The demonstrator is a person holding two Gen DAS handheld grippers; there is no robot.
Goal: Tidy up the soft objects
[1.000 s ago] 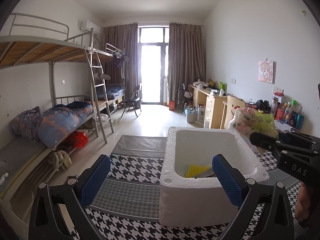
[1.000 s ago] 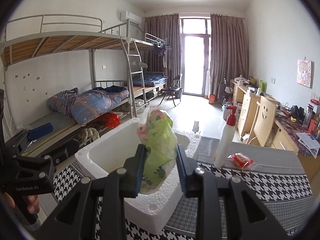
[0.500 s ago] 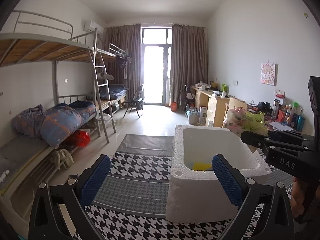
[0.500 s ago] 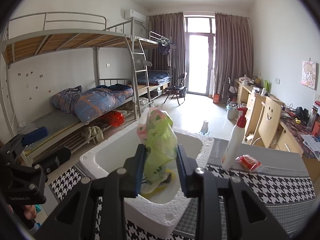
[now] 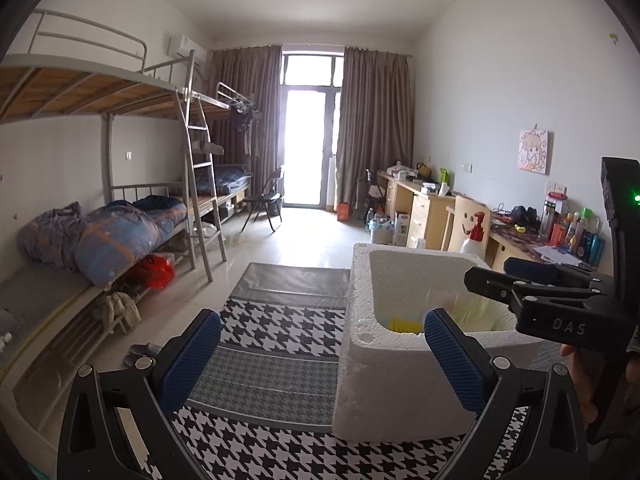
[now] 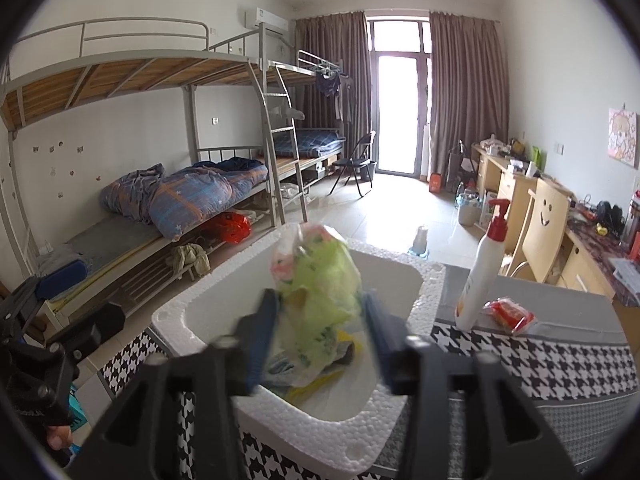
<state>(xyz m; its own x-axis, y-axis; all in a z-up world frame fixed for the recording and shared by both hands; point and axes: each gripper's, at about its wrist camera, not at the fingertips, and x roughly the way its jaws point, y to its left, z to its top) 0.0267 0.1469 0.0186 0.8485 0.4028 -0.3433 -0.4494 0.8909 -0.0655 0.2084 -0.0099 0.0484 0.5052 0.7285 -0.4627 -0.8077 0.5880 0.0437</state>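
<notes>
right gripper (image 6: 320,332) jaws just been opening, spread, green bag (image 6: 316,300) loose between them over foam box (image 6: 400,408) | left gripper (image 5: 320,356) spread, empty, near box's left side | white pump bottle (image 6: 482,272), red packet (image 6: 510,314) right of box, farther

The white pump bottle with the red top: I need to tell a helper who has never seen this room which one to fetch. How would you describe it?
Start at the table with the black-and-white houndstooth cloth and find the white foam box. Just right of the box stands the tall white pump bottle with a red top, upright beside a small red packet. It is the only tall, upright thing on the cloth.
</notes>
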